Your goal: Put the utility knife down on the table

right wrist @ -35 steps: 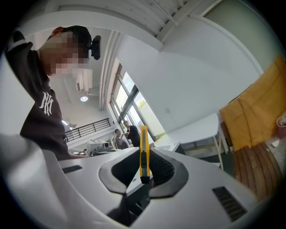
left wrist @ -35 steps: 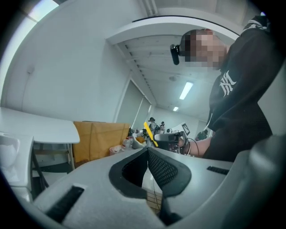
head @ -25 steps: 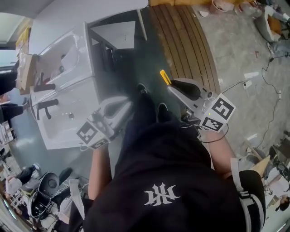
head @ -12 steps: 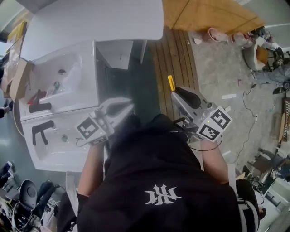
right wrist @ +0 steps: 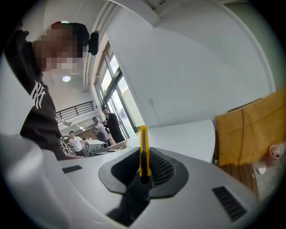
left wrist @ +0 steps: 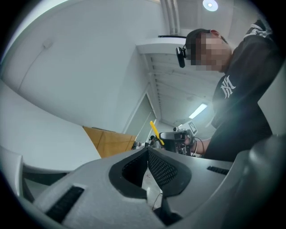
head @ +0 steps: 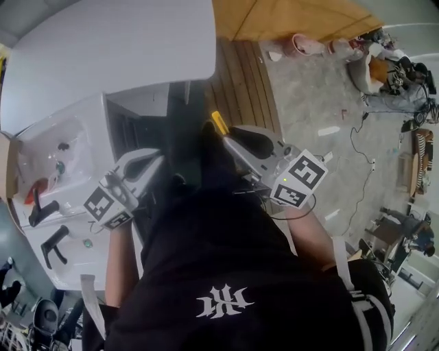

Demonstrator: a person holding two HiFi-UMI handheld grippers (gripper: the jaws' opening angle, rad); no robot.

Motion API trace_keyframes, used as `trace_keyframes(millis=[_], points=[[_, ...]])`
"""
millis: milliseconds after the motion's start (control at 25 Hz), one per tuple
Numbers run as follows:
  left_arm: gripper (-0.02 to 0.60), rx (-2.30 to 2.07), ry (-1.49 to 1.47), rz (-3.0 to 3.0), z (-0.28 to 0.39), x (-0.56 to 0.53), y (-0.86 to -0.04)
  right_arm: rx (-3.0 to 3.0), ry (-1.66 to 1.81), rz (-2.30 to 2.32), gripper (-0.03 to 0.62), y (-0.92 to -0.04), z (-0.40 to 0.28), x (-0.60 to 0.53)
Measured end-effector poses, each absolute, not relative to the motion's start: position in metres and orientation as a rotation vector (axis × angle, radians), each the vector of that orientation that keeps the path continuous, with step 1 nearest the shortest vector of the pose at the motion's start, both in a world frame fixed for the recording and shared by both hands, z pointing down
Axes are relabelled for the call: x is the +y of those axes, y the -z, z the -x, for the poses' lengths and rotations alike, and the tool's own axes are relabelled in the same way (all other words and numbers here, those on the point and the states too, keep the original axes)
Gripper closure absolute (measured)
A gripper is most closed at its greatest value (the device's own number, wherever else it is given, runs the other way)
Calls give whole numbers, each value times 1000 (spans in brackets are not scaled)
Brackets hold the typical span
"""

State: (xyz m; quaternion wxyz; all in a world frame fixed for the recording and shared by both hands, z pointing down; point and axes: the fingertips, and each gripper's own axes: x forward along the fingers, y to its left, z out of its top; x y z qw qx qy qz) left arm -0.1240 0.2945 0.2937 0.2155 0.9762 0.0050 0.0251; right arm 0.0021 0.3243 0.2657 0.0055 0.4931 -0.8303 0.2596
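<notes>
A yellow utility knife sticks out forward from my right gripper, which is shut on it in front of my body. In the right gripper view the knife stands upright between the jaws of the right gripper, its handle end pinched. The round white table lies ahead and to the left, and the knife is held off its edge, not over it. My left gripper hangs lower left of the table with nothing in it. In the left gripper view its jaws meet, shut and empty.
White basins with black taps stand at the left, below the table. Wooden slats and an orange board lie ahead on the right. Cables and clutter cover the concrete floor. Several people stand far off.
The head view has swung so the white table fills more of the top left. Both grippers sit further left in the view. The knife stays in the right gripper.
</notes>
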Motion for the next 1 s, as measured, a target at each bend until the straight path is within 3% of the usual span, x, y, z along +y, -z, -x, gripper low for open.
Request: trace_keyframes(millis=[440, 1000], points=[[577, -126, -154, -2749, -31, 185, -257, -2774, -887, -1399, 539, -256, -156, 211], [577, -314, -203, -2700, -41, 81, -278, -2793, -893, -1212, 539, -285, -178, 72]])
